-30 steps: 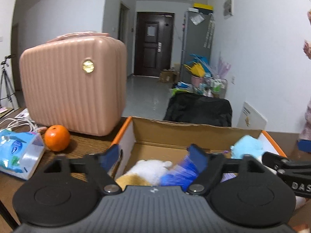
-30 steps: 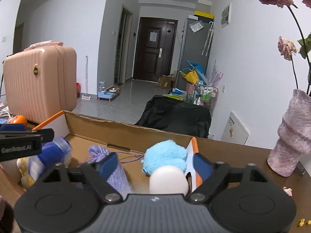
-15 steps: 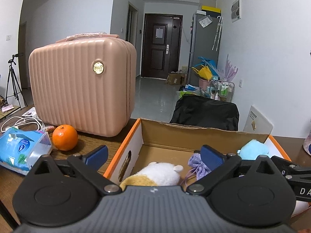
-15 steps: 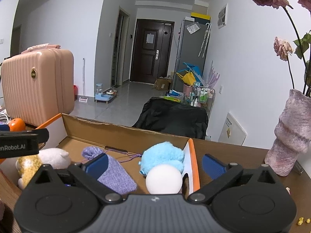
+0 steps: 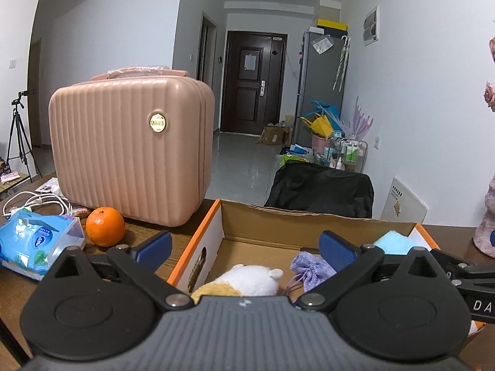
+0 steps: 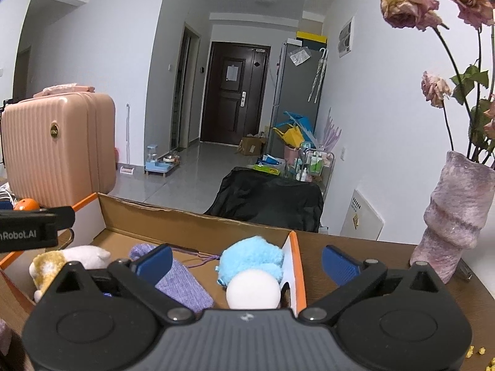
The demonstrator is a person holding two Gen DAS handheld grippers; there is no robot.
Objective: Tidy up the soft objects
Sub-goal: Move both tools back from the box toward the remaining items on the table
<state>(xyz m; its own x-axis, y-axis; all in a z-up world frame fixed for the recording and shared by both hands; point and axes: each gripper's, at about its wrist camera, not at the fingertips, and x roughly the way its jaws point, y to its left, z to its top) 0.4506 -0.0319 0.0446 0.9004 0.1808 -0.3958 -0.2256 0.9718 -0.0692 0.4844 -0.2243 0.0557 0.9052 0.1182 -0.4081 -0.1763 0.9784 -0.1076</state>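
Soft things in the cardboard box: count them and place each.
4. White-and-yellow plush toy at the left end, purple knitted drawstring pouch mid-box, fluffy light-blue plush by the right wall, white ball before it. Others may hide behind the grippers.

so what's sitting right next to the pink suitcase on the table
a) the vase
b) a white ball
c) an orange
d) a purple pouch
c: the orange sits on the table by the foot of the pink suitcase, while the white ball and purple pouch lie in the box and the vase stands far off on the other side.
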